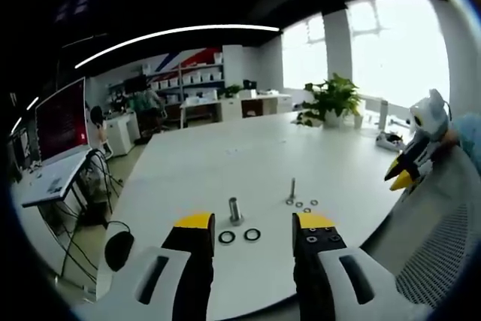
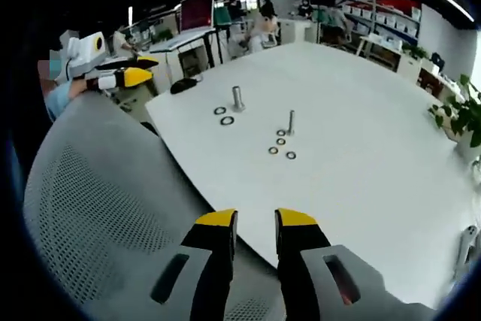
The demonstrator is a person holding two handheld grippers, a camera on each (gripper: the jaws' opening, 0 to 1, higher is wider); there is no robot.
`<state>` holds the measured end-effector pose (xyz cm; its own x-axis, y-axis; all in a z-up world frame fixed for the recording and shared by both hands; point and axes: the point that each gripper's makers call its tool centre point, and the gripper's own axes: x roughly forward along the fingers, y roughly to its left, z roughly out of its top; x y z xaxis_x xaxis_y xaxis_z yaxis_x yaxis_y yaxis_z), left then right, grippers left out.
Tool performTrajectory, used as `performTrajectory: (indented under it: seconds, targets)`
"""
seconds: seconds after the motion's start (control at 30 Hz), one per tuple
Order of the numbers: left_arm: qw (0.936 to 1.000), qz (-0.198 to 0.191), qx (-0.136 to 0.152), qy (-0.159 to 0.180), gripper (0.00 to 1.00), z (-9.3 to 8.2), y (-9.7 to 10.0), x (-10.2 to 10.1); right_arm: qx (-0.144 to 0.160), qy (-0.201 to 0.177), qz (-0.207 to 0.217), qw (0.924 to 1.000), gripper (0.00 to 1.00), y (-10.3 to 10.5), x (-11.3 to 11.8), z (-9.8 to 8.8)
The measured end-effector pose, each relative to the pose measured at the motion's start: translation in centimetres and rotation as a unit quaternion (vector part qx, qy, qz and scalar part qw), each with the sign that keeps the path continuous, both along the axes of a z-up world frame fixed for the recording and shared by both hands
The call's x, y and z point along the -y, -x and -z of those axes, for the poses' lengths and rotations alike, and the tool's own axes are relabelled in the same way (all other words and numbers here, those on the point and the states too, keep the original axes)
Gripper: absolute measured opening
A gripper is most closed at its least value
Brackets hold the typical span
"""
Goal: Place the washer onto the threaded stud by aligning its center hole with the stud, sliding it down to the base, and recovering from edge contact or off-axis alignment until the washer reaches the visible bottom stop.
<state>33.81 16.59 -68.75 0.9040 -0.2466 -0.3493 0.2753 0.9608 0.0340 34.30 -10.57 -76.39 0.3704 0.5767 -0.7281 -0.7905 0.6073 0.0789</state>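
The slim threaded metal stud (image 1: pixel 291 189) stands upright on the large white table (image 1: pixel 225 163), ahead of the left gripper (image 1: pixel 254 221) and a little to the right of the gap between its yellow-tipped black jaws, well apart from them. In the left gripper view, 3 small metal washers (image 1: pixel 299 204) lie flat around the stud's foot, none of them on the stud; in the right gripper view I count 4 small rings (image 2: pixel 281 141) there, so the exact number is hard to tell. A thicker, shorter grey metal post (image 1: pixel 235 210) stands nearer the left gripper, just beyond its jaws, with 2 larger dark washers (image 1: pixel 227 237) lying flat beside it. The left gripper hovers low near the table edge with its jaws wide apart and nothing between them. The right gripper (image 2: pixel 254 222) is held back from the table, over the grey mesh back of a chair (image 2: pixel 98 186), its jaws spread a narrower way and also empty; the stud and the washers lie far ahead of it. In the left gripper view, the right gripper enters from the right, pointing down toward the table; in the right gripper view, the left gripper enters from the left, held in a hand. A green potted plant (image 1: pixel 331 99) sits at the table's far end.
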Motion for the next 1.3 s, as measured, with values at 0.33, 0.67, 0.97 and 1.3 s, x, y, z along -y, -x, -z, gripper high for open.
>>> performTrajectory:
  seconds: [0.33,0.67,0.97,1.3]
  targets:
    - [1.0000,-0.005,-0.005,0.004,0.38,0.1,-0.2,-0.2,-0.039,-0.030,0.005,0.9988,0.20,-2.3,0.3,0.3]
    - [1.0000,-0.003,-0.007,0.006,0.38,0.3,-0.1,-0.3,-0.025,0.019,-0.069,0.9971,0.21,-7.9,-1.0,1.0]
    - [0.9999,-0.009,-0.005,0.007,0.38,0.2,-0.2,-0.4,-0.043,0.064,-0.157,0.9846,0.21,-9.0,-3.4,2.9]
    - [0.9999,-0.008,-0.007,0.011,0.38,0.1,-0.2,-0.3,-0.047,0.087,-0.197,0.9754,0.21,-10.5,-5.4,4.8]
